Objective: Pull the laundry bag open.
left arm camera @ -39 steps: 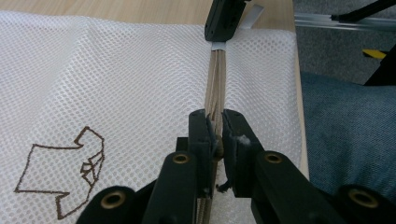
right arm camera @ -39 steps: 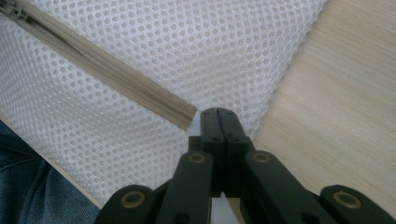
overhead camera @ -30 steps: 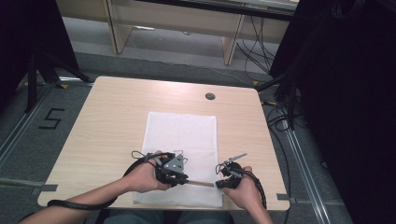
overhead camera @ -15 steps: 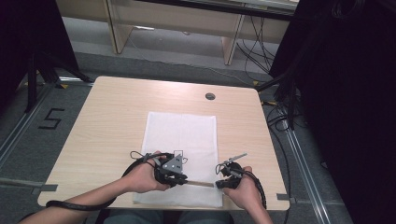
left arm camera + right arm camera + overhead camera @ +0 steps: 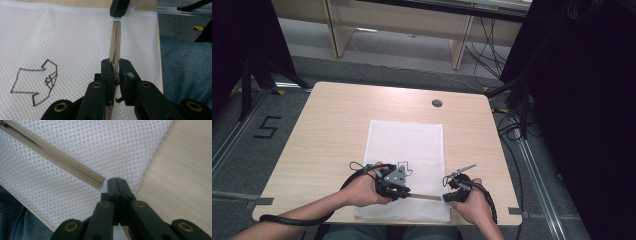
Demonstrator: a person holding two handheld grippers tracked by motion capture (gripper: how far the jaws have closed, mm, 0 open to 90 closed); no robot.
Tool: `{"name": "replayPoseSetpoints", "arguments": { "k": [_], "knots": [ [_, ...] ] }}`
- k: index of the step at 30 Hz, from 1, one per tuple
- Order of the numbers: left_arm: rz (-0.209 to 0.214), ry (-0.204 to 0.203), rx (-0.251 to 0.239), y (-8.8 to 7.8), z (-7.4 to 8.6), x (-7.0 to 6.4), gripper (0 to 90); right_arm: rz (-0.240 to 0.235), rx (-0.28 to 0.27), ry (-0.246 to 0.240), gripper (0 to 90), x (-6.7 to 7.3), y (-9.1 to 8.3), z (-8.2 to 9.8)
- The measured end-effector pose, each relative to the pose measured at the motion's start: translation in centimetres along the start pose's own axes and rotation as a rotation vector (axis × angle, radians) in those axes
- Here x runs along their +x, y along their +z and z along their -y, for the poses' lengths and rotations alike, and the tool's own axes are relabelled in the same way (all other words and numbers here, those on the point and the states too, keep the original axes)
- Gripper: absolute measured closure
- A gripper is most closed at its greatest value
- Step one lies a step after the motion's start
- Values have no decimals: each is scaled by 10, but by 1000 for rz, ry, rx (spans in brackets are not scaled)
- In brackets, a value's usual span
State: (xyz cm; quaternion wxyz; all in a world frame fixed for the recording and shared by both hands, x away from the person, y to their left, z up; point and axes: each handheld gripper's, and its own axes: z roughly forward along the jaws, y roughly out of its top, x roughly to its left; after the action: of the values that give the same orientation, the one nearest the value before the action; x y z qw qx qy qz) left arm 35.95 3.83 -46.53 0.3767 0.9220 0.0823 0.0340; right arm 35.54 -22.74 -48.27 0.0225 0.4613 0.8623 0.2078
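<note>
Light wood surface [image 5: 332, 130] with rounded corners and a dark round cable hole [image 5: 437, 103] near the far edge. Grey floor around it, a "5" mark [image 5: 266, 128] on the floor at left, loose cables [image 5: 512, 131] on the floor at right, pale wooden furniture legs [image 5: 458, 46] at the back, black drapes on both sides.

A white mesh bag [image 5: 409, 145] lies flat in the middle of the surface, long side running away from the person, near end at the near edge. Brown line-drawn logo [image 5: 37, 83] printed on the mesh. A beige zipper [image 5: 424, 197] runs across the near end of the bag.

Compared with the earlier frames nothing has shifted: both hands, both grippers and the bag sit in the same spots.

Left gripper [image 5: 115, 72]: jaws nearly closed, pinching the zipper pull on the zipper line [image 5: 115, 42], which runs straight ahead from the jaws to the other gripper at the far end. In the high view the left gripper [image 5: 404, 192] is over the near part of the bag, just below the logo.

Right gripper [image 5: 116, 182]: jaws fully closed, tips right at the zipper's end [image 5: 98, 181], on the mesh near the bag's right edge; whether fabric is pinched between them I cannot tell. In the high view the right gripper [image 5: 447, 196] sits at the bag's near right corner, facing the left one.
</note>
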Motion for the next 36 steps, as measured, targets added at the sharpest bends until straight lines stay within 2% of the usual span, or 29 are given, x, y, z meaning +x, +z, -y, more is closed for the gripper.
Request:
{"name": "replayPoseSetpoints", "arguments": {
  "k": [2,4,6,9,10,11,12,13,17,18,20,21,22,23,24,26,31,33,34,36],
  "knots": [
    [-2,4,5,-1,0,0,823,2,2,11,900,0,0,0],
    [4,-12,-8,-1,1,0,824,2,1,11,900,1,0,0],
    [-3,6,5,-2,1,0,823,4,3,12,900,1,0,0],
    [-2,5,4,-3,1,0,824,5,3,14,900,1,0,0],
    [2,-11,-11,-3,2,-1,823,-1,7,26,900,2,0,0],
    [2,-11,-7,-3,2,0,823,-1,5,25,900,2,0,0],
    [-3,7,3,-4,3,1,823,-3,6,26,900,2,0,0],
    [5,-14,-7,-3,3,0,823,-3,3,26,900,2,0,0],
    [1,-5,0,-5,4,1,823,0,1,17,900,0,0,0],
    [-4,18,4,-6,4,2,823,1,1,18,900,1,0,0],
    [0,-14,-6,-6,6,0,824,2,2,18,900,1,0,1],
    [2,-5,8,-8,6,1,823,3,2,19,900,1,0,1],
    [-2,-4,-6,-8,7,1,823,3,5,21,900,1,-1,0],
    [-4,-2,3,-9,8,1,823,3,4,21,900,1,-1,0],
    [2,-23,-12,-8,8,1,824,3,4,21,900,1,-1,0],
    [-2,-8,2,-9,9,1,823,3,4,21,900,1,-1,1],
    [4,-17,-5,-9,10,0,824,3,3,23,900,1,0,1],
    [3,0,11,-10,10,2,824,3,5,26,900,1,-1,1],
    [5,-22,-7,-10,11,1,823,3,5,26,900,1,-1,1],
    [-1,-13,9,-11,12,2,823,13,12,29,900,3,-1,0]
  ]
}}
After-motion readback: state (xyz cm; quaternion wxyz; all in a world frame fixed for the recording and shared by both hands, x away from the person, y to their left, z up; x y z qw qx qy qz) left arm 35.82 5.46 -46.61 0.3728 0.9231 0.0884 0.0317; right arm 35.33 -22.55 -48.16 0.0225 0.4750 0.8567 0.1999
